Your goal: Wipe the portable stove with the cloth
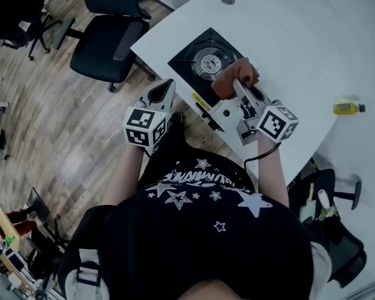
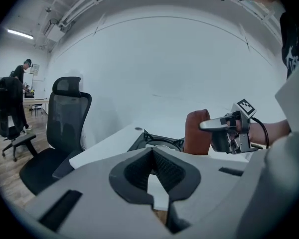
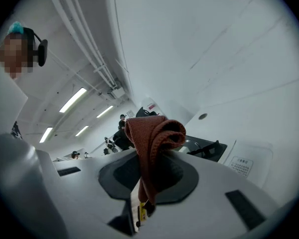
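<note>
My right hand-held gripper (image 1: 239, 85) is clamped on the cloth (image 1: 235, 75). The cloth is a rust-red bundle at the upper middle of the head view, over the near edge of the portable stove (image 1: 203, 60). From above I cannot tell whether the cloth touches the stove. The stove sits on the white surface (image 1: 287, 30), close to its left corner.

The right gripper view shows what the head view does not. The cloth is pinched between the two jaws, with its folded top bulging above them and a tail hanging down the gap. To the right of that frame are the stove's black top and a label (image 3: 241, 164) on its pale side.

My left hand-held gripper (image 1: 165, 87) is at centre left of the head view, just off the surface's edge and above the wooden floor (image 1: 50, 117). Its own view shows the jaws together at the tips with nothing between them (only a pale patch shows through the opening lower down). That view also gives a side-on look at the cloth, which stands upright at the stove's right end in the other gripper's jaws. At its left are a black office chair (image 2: 65, 128) and, far back, a standing person (image 2: 21, 76).

Only the head view shows the small yellow bottle (image 1: 349, 107) at the right, well apart from the stove.
</note>
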`<state>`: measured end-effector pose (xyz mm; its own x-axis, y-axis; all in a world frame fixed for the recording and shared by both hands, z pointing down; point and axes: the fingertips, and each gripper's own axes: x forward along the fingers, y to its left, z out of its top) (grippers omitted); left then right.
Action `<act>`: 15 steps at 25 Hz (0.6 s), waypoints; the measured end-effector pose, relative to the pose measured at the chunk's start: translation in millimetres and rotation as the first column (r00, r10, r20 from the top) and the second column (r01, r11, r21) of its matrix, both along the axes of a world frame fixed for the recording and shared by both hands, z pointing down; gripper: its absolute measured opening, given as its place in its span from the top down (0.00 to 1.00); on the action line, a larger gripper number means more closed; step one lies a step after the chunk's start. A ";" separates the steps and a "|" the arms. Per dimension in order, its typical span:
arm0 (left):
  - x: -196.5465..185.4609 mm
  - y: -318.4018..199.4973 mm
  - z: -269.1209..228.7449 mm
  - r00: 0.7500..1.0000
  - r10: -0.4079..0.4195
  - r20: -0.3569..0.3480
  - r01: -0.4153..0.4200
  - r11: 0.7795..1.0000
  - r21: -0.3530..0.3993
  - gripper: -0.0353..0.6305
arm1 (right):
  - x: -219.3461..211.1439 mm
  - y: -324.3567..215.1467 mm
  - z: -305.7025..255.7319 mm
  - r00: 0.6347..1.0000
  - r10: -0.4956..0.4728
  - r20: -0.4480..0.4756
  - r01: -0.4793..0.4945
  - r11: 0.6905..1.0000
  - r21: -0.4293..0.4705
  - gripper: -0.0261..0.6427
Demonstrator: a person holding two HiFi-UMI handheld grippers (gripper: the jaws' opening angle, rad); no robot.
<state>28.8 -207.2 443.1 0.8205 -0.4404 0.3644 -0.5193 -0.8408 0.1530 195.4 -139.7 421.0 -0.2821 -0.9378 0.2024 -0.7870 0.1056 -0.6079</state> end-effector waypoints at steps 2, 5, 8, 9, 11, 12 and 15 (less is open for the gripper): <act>6.2 -23.8 -1.1 0.999 0.043 0.007 -0.043 0.999 0.001 0.94 | 6.6 -18.8 2.6 0.999 0.051 0.000 -0.051 0.998 -0.046 0.87; 18.0 -65.0 -5.6 0.995 0.101 0.009 -0.101 0.995 -0.002 0.94 | 12.1 -50.0 -4.4 0.994 0.100 0.042 -0.097 0.993 -0.061 0.87; 30.9 -95.1 -8.4 0.988 0.151 0.001 -0.151 0.988 -0.007 0.94 | 12.0 -75.7 -10.5 0.989 0.126 0.073 -0.121 0.990 -0.066 0.87; 34.4 -103.1 -8.4 0.986 0.165 0.001 -0.165 0.986 -0.007 0.94 | 11.5 -84.2 -10.0 0.989 0.132 0.071 -0.127 0.989 -0.075 0.87; 41.3 -117.6 -7.6 0.982 0.191 0.001 -0.191 0.982 -0.008 0.94 | 12.1 -100.6 -5.3 0.987 0.150 0.062 -0.143 0.984 -0.105 0.87; 45.0 -124.3 -7.3 0.979 0.204 0.000 -0.204 0.979 -0.009 0.94 | 13.2 -108.3 -2.0 0.985 0.160 0.062 -0.152 0.981 -0.121 0.87; 55.1 -143.2 -6.4 0.970 0.242 -0.005 -0.242 0.970 -0.016 0.94 | 16.1 -132.7 5.0 0.980 0.181 0.086 -0.166 0.973 -0.159 0.87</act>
